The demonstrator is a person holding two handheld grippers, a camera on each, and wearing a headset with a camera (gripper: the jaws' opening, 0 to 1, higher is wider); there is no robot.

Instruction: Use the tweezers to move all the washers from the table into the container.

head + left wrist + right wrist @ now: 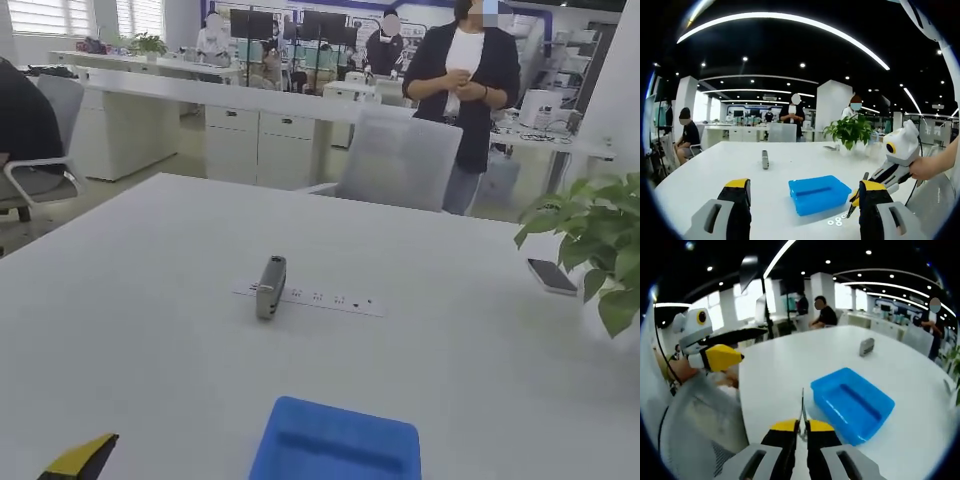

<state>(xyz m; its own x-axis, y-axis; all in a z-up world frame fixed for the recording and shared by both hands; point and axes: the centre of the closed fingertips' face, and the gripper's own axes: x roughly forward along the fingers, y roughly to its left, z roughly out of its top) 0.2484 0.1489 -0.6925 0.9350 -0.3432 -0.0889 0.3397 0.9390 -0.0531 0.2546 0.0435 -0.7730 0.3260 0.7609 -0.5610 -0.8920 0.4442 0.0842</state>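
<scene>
One blue rectangular plastic container point(819, 192) sits on the white table point(150, 300). Perhaps four small metal washers point(838, 220), too tiny to count surely, lie at its five o'clock. My right gripper point(801, 426) is clamped on one thin metal tweezers point(802, 407). My left gripper point(804, 192) has its jaws apart and empty. An open-plan office lies beyond.

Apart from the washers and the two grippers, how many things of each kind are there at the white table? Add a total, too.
Blue container: 1
Tweezers: 1
Grey device: 1
Socket strip: 1
Phone: 1
Green plant: 1
Total: 6
</scene>
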